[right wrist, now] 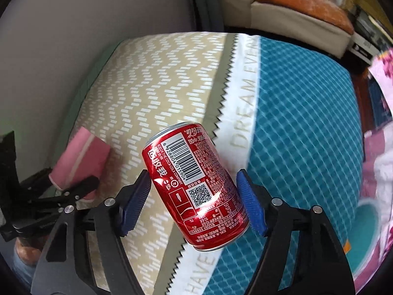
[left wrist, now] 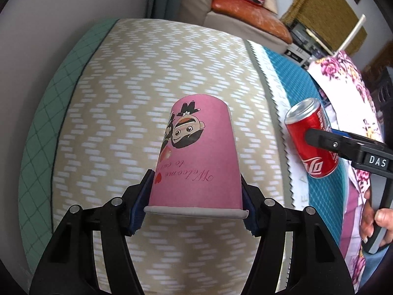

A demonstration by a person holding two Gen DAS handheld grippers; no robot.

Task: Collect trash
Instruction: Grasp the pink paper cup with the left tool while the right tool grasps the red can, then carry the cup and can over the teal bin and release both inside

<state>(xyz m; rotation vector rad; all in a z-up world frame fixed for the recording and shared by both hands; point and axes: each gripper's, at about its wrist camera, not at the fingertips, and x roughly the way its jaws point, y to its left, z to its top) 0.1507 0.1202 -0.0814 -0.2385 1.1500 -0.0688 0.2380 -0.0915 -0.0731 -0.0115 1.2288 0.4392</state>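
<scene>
A pink paper cup (left wrist: 196, 152) with a cartoon print is upside down, its rolled rim toward the camera. My left gripper (left wrist: 195, 179) is shut on it, blue pads pressed on both sides near the rim. In the right wrist view the cup (right wrist: 83, 157) and left gripper (right wrist: 81, 186) show at the lower left. A red cola can (right wrist: 196, 184) tilts between the blue pads of my right gripper (right wrist: 194, 174), which is shut on it. In the left wrist view the can (left wrist: 307, 132) shows at the right with a black finger (left wrist: 319, 135) across it.
Below lies a bed with a beige zigzag cover (left wrist: 147, 86), a white lettered band (right wrist: 243, 103) and a teal quilt (right wrist: 307, 123). A floral cloth (left wrist: 343, 78) lies at the right edge. A sofa with an orange cushion (left wrist: 245, 12) stands beyond. A person's hand (left wrist: 378, 221) grips the right handle.
</scene>
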